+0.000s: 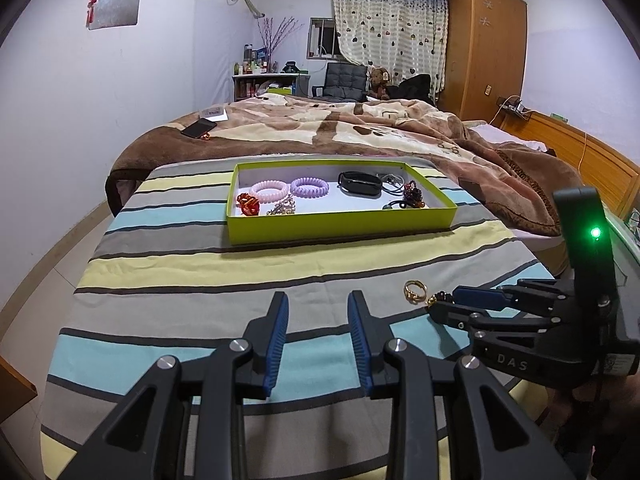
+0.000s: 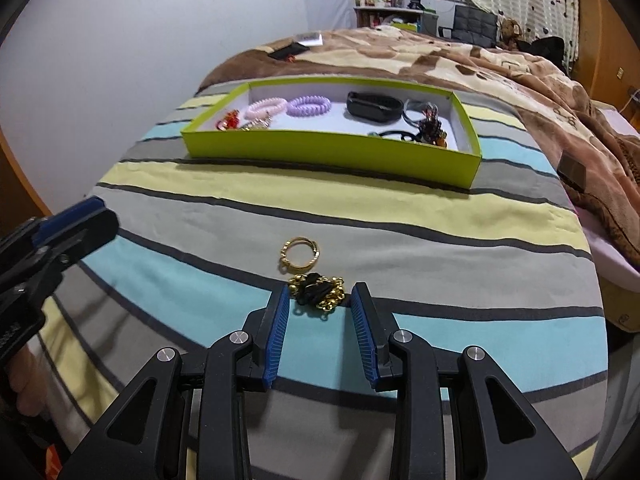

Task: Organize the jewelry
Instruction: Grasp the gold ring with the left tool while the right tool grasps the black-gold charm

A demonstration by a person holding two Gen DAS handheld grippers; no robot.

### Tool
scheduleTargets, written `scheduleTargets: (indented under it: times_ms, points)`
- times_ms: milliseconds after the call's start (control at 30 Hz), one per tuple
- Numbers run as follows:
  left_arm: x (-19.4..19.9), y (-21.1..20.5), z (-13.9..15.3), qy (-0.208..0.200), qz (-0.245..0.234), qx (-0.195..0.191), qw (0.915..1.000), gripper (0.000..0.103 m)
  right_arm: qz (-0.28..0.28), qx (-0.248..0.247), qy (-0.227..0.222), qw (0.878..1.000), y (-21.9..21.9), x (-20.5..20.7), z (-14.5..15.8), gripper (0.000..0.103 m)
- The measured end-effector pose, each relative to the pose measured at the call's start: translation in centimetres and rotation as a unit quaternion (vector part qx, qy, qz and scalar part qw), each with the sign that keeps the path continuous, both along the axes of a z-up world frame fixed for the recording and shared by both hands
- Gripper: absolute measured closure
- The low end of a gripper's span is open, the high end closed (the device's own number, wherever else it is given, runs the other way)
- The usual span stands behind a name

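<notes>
A lime-green tray (image 1: pixel 340 222) (image 2: pixel 332 152) sits on the striped cloth and holds pink and purple coil bands, a black wristband (image 2: pixel 374 107), a red charm and dark beaded pieces. A gold ring (image 2: pixel 300 255) (image 1: pixel 415 291) lies on the cloth nearer me. A black-and-gold chain piece (image 2: pixel 318 291) (image 1: pixel 438 299) lies just behind it. My right gripper (image 2: pixel 320 300) (image 1: pixel 450 304) is open with its jaws either side of the chain piece, low over the cloth. My left gripper (image 1: pixel 318 312) is open and empty above the cloth, left of the ring.
The striped cloth (image 1: pixel 280 264) covers a table set against a bed with a brown blanket (image 1: pixel 340 128). A phone (image 1: pixel 198 128) and a white box lie on the bed. A wardrobe (image 1: pixel 484 48), a chair and a shelf stand at the back.
</notes>
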State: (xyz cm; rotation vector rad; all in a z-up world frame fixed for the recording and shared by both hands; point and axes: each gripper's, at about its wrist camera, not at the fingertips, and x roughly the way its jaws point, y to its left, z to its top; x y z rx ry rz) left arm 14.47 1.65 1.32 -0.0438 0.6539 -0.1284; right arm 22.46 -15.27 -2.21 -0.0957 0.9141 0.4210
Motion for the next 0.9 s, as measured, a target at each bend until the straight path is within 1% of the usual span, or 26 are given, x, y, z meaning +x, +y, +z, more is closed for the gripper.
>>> scheduleTargets:
  times_ms: [67,100,133,433,533,733,900]
  points:
    - [0.1,0.0,0.0,0.001,0.000,0.000,1.0000,0.071,0.000,-0.002,-0.001,1.000,0.1,0.1,0.0,0.070]
    - [0.2,-0.1,0.0,0.003,-0.001,-0.001,1.0000,0.071,0.000,-0.003,-0.002,1.000,0.0,0.0,0.0,0.074]
    - [0.3,-0.1,-0.1,0.005,-0.002,-0.002,1.0000,0.071,-0.002,-0.003,-0.002,1.000,0.1,0.2,0.0,0.081]
    - [1.5,-2.3,-0.2,0.022,-0.031,-0.008,0.9992,0.070,-0.005,0.021,-0.002,1.000,-1.4,-0.3,0.3,0.082]
    - [2.3,-3.5,-0.4,0.030,-0.046,-0.007,0.9985,0.067,-0.013,0.029,-0.004,0.999,-2.3,-0.6,0.5,0.082]
    - [3.9,-5.8,-1.6,0.062,-0.074,-0.007,0.9953,0.067,-0.031,0.044,-0.007,0.999,-4.6,-0.9,0.9,0.082]
    - [5.2,-7.5,-2.7,0.090,-0.090,0.006,0.9918,0.067,-0.038,0.053,-0.007,0.998,-5.8,-0.8,1.0,0.082]
